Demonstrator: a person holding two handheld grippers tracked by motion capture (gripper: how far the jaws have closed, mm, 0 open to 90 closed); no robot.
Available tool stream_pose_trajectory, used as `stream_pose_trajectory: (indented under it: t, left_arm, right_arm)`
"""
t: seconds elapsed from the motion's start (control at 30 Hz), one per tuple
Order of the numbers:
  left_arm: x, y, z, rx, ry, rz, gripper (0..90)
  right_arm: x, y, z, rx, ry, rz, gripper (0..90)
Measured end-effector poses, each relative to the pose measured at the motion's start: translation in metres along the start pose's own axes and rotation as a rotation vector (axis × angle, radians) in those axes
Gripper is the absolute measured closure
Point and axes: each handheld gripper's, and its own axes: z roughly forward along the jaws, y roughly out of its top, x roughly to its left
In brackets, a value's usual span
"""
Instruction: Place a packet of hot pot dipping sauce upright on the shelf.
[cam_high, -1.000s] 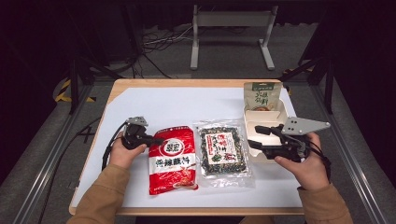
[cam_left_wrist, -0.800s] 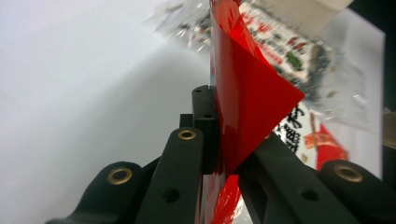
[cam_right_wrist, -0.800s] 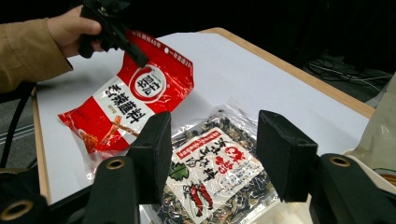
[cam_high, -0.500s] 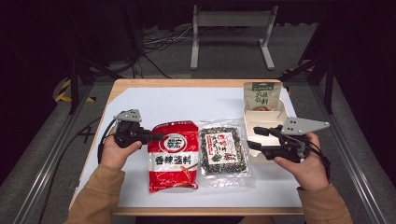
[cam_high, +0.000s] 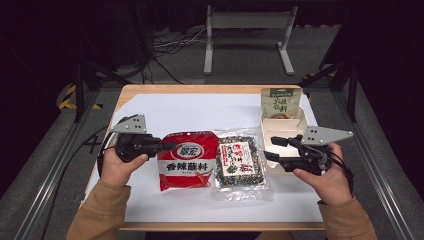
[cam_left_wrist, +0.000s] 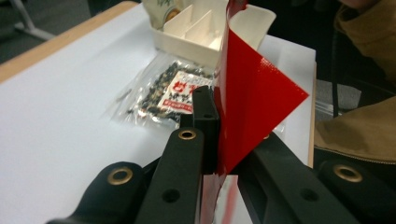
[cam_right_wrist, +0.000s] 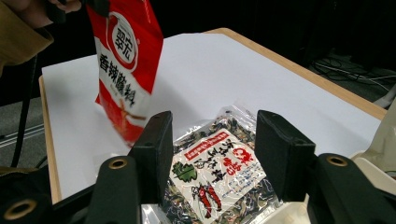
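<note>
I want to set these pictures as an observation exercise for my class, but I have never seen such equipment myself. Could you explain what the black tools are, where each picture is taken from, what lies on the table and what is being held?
A person sits at a table covered in white and holds a hand tool in each hand: each tool has two black jaws that pinch like tongs. One picture looks down from above. The other two come from small cameras riding on the tools, looking along their jaws.

On the table lie a clear packet of dark dried food with a red and white label, and a white divided tray with a green pouch standing at its far end.

The left gripper has its jaws shut on the edge of a red packet and lifts that side. The right gripper is open and holds nothing, hovering just above the clear packet.
</note>
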Motion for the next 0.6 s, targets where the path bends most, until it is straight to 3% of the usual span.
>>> stream_pose_trajectory:
  t: [0.13,0.27,0.33,0.6]
  left_arm:
    - [-0.011,0.008,-0.004,-0.016,-0.003,0.040,88.8]
    - [-0.022,0.014,-0.007,-0.033,0.043,0.090,88.8]
    - [-0.025,0.017,-0.009,-0.046,0.042,0.095,88.8]
    - [-0.035,0.023,-0.010,-0.113,-0.040,0.097,88.7]
  right_arm:
    - [0.002,0.001,0.001,0.002,0.004,-0.004,47.7]
    - [0.005,0.002,0.002,-0.005,0.000,-0.016,47.9]
    - [0.007,0.004,0.003,-0.010,0.007,-0.024,47.9]
    - [0.015,0.005,0.012,-0.002,0.057,-0.040,46.0]
